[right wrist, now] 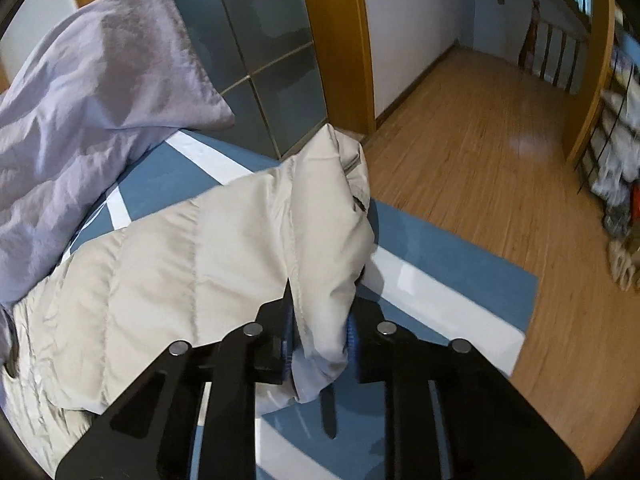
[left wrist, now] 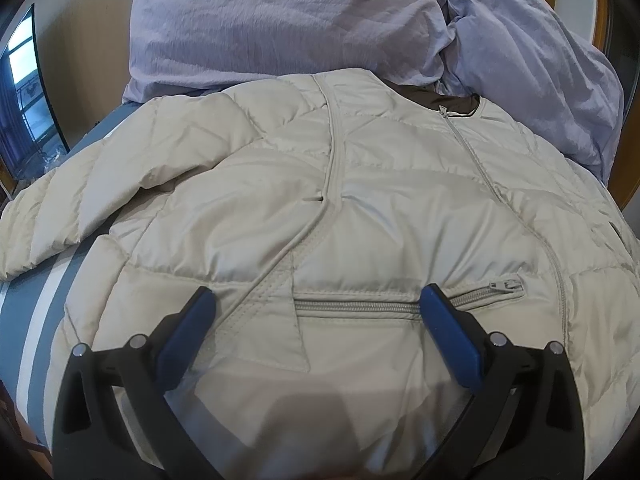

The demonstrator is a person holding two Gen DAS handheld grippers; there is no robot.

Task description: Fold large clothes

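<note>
A cream quilted puffer jacket (left wrist: 360, 184) lies spread front-up across a bed (left wrist: 36, 312) covered in a blue sheet with white stripes, its collar toward a heap of lilac bedding (left wrist: 280, 20) at the head end. The right gripper (right wrist: 320, 332) is clamped on the end of one sleeve (right wrist: 320, 240), the padded cuff bunched between its blue pads near the bed's edge, with wooden floor (right wrist: 480, 160) beyond. The left gripper (left wrist: 316, 308) hovers with its jaws wide apart over the jacket's lower front, framing a zipped pocket (left wrist: 400, 300); from this view it appears to hold nothing, though whether its pads brush the fabric cannot be told.

The step in hand looks to be the first fold: bringing the sleeve in across the body. Done well, that likely means lifting the cuff just clear of the sheet so the puffy fabric does not drag and rumple, then carrying it in a low arc toward the central zip (left wrist: 468, 152), laying the sleeve flat and straight across the chest rather than twisted. The free gripper would probably serve best pressing on the torso near the shoulder seam to keep the slick shell from sliding along with the pull. The grip sits on the very end of the cuff, so a slow, steady draw seems wise, as the smooth fabric could slip out.
</note>
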